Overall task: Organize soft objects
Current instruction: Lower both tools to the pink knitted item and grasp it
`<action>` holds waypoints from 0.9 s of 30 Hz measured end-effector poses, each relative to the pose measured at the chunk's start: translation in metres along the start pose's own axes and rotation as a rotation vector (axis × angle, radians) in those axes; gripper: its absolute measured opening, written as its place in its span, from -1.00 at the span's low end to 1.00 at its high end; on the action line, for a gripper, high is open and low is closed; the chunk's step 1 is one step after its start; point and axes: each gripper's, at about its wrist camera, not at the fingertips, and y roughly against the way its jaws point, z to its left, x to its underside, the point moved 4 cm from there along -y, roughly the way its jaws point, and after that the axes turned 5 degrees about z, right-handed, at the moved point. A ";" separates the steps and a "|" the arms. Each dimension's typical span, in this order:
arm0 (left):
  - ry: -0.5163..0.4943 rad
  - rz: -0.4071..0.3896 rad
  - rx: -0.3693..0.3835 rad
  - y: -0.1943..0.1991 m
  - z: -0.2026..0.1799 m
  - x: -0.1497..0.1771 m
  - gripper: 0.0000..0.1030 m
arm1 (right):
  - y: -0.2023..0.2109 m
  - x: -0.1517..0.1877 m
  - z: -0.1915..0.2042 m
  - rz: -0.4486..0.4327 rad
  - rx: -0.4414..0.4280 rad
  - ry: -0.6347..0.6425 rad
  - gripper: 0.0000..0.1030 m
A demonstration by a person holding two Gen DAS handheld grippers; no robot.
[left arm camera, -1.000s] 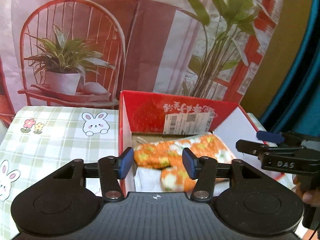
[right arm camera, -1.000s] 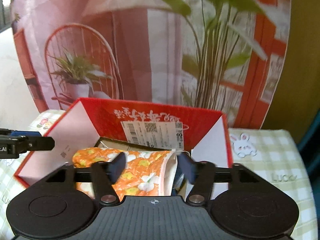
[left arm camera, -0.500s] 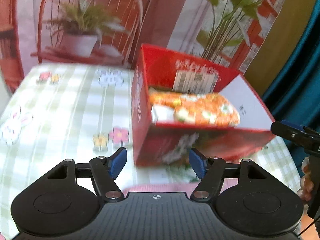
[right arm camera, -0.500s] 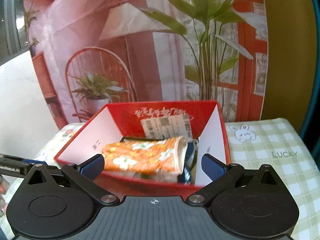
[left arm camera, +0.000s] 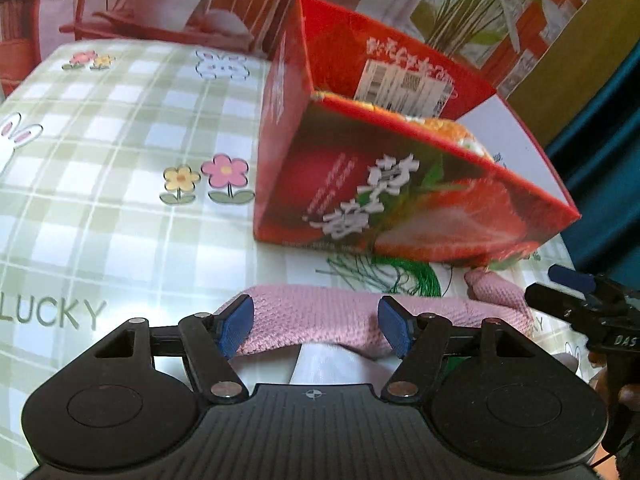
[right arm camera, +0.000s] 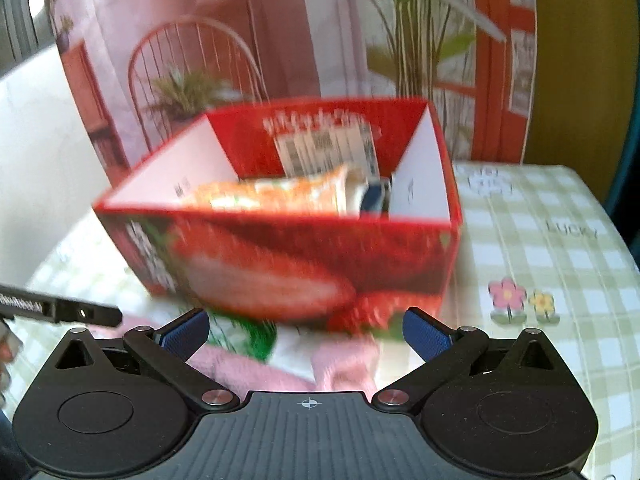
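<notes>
A red strawberry-print box (left arm camera: 400, 196) stands on the checked tablecloth; it also shows in the right wrist view (right arm camera: 288, 256). An orange flowered cloth (right arm camera: 272, 194) lies inside it, with a dark blue item (right arm camera: 376, 198) beside it. A pink knitted cloth (left arm camera: 320, 320) lies on the table in front of the box, and shows in the right wrist view (right arm camera: 344, 368). My left gripper (left arm camera: 316, 330) is open, its pads either side of the pink cloth. My right gripper (right arm camera: 306, 334) is open wide just above the pink cloth.
A green-and-white item (left arm camera: 384, 276) lies under the pink cloth by the box's front. The checked tablecloth (left arm camera: 120, 160) has flower and rabbit prints. A printed backdrop (right arm camera: 280, 40) hangs behind the table. The right gripper's tip (left arm camera: 576, 304) shows at the left view's right edge.
Both grippers have pulled back from over the box and dropped low in front of it. The right gripper has opened wide. The pink cloth has come into view between the fingers.
</notes>
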 end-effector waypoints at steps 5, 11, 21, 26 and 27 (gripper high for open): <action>-0.005 0.022 0.011 -0.007 -0.003 0.005 0.38 | -0.013 0.014 -0.008 0.076 -0.020 -0.055 0.48; -0.009 0.038 0.027 -0.014 -0.007 0.006 0.39 | -0.023 0.023 -0.004 0.134 -0.078 -0.065 0.15; -0.016 0.038 0.056 -0.026 -0.018 0.003 0.14 | -0.025 0.024 -0.006 0.143 -0.117 -0.099 0.06; 0.003 0.014 0.072 -0.023 -0.016 0.002 -0.43 | -0.021 0.022 -0.011 0.140 -0.128 -0.121 -0.12; 0.005 0.009 0.073 -0.022 -0.016 0.001 -0.46 | -0.020 0.022 -0.013 0.139 -0.132 -0.127 -0.13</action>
